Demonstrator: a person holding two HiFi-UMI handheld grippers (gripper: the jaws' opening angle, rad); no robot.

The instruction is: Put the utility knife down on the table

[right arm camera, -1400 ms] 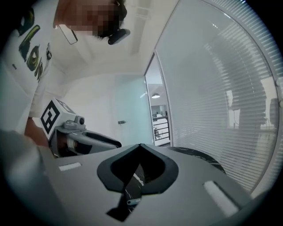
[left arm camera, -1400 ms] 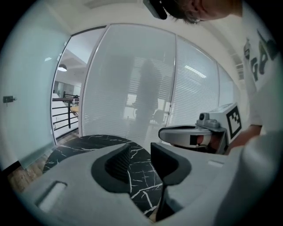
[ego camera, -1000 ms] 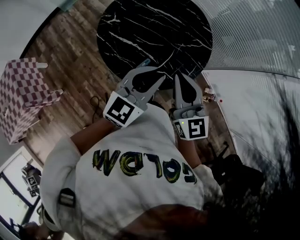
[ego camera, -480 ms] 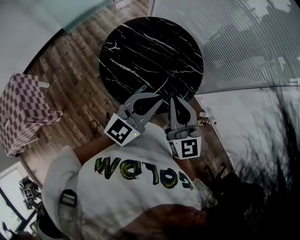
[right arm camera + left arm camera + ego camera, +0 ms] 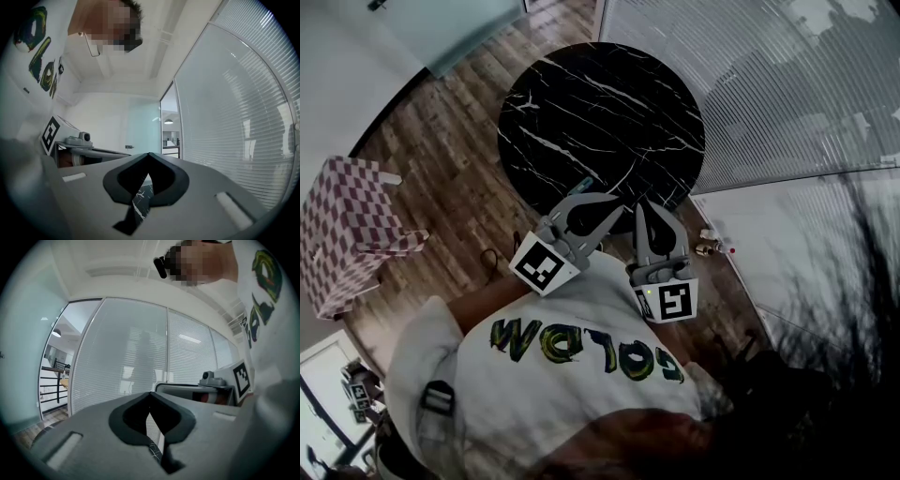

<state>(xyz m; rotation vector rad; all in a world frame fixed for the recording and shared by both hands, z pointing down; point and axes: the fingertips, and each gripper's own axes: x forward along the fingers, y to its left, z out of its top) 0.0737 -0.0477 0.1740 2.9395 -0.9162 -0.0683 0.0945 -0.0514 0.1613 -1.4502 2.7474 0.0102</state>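
As I watch, the left tool (image 5: 619, 206) and right tool (image 5: 645, 202) are both pinched closed, empty; the utility knife (image 5: 584, 184) lies beside the left tool, on the near edge of the marble worktop (image 5: 600, 103).

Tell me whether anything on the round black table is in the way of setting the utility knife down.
Nothing visible is. The table is bare apart from a small pale thing at its near edge, probably the knife itself, lying beside the left gripper, whose fingers are shut and empty.
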